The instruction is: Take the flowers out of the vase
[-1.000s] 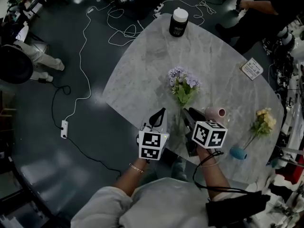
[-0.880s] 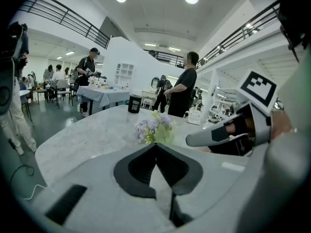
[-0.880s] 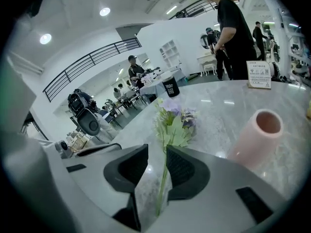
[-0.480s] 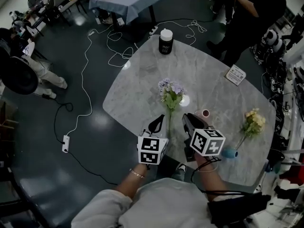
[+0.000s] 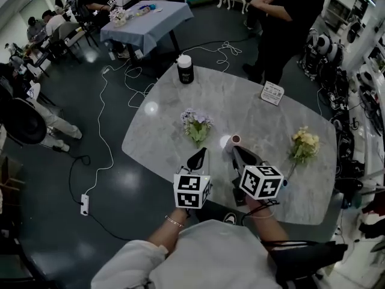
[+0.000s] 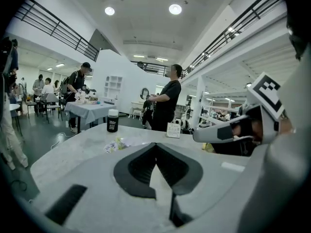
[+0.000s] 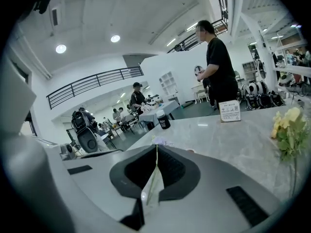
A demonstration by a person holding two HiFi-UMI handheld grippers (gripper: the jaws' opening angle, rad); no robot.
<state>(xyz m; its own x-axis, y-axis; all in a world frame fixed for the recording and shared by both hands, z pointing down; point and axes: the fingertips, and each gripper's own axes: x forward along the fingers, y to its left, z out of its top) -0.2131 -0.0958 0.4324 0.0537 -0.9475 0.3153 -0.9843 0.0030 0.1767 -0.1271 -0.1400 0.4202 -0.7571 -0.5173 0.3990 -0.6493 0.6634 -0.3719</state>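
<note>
**A:** How are the jaws found?

**B:** Those of the left gripper (image 6: 155,145) are shut together, and only the surface is seen through the gap behind their tips. Those of the right gripper (image 7: 156,148) are clamped on a thin green stem.

**A:** Where are the purple flowers (image 5: 196,124) seen?

**B:** They are held out at the stem's far end, over the marble surface (image 5: 264,116), left of the pink vase (image 5: 236,139). The vase is stood upright just beyond the right jaws. Yellow flowers (image 5: 304,143) are seen at the right.
</note>
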